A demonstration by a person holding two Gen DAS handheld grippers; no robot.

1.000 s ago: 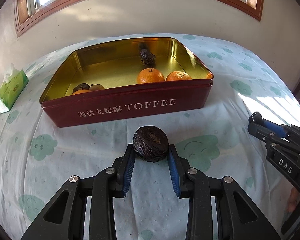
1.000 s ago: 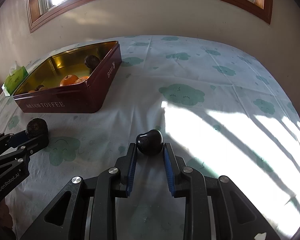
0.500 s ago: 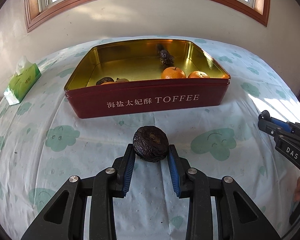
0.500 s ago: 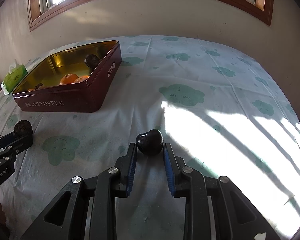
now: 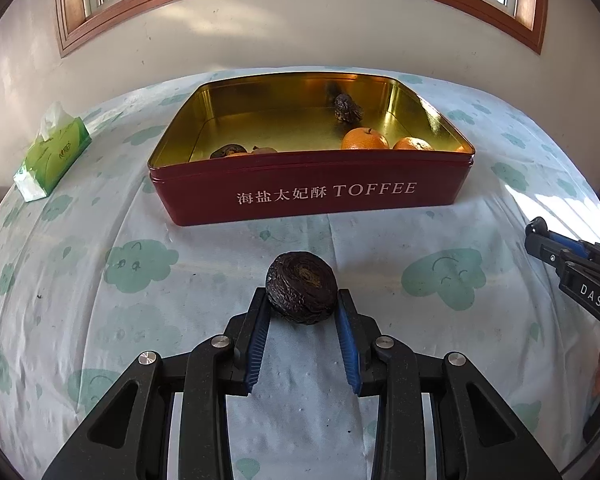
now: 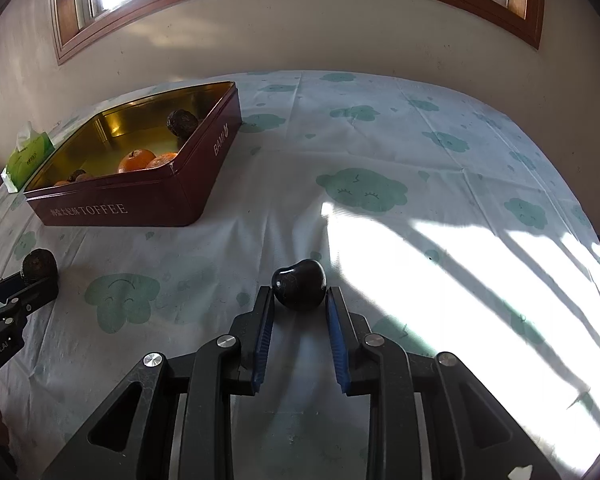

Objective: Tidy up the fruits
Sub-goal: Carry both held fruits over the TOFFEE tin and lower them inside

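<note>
**Both grippers loaded, tin sitting further back**

So the left gripper [image 5: 302,312] had its fingers [image 5: 256,332] closed down on a wrinkled dark fruit [image 5: 301,293], blue pads pressed against both sides of it. That fruit sat in front of the red toffee tin [image 5: 312,194], on the near side of the long wall with the TOFFEE lettering, apart from it.

The right gripper [image 6: 300,312] was narrowed onto a smooth, shiny dark fruit [image 6: 299,284], pinched between its own blue pads. That one was well off to the right of the tin and nearer the camera, right at the edge of a bright sun patch on the cloud-print tablecloth [image 6: 380,140].

Inside the tin: two oranges [image 5: 365,139] side by side against the near wall toward the right end, another wrinkled dark fruit [image 5: 347,108] behind them near the far wall, and some small pieces at the near-left that were mostly hidden by the wall, so couldn't tell what they were.

A green tissue pack [image 5: 52,154] lay left of the tin, well apart from it.
</note>
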